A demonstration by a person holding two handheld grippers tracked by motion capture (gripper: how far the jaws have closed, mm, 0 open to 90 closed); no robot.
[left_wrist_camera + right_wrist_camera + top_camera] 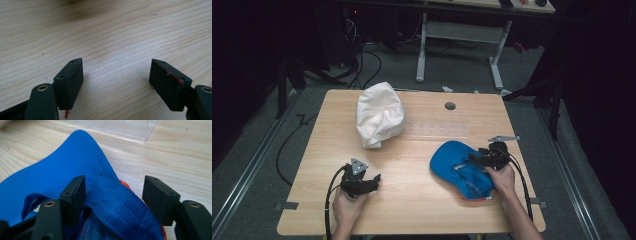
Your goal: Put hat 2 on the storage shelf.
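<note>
A blue cap lies upside down on the front right of the wooden table, its brim pointing away toward the table's middle. My right gripper reaches over it from the right. In the right gripper view the cap has its stitched rim between my gripper's jaws, one jaw inside the cap and one outside. A gap shows beside the outer jaw, so the gripper is open. My left gripper rests low at the front left, open over bare wood with nothing between its pads.
A crumpled white cloth thing sits at the back left of the table. A clear plastic box stands just beyond the cap's brim. A round cable hole is near the far edge. Desk legs and cables lie on the floor behind.
</note>
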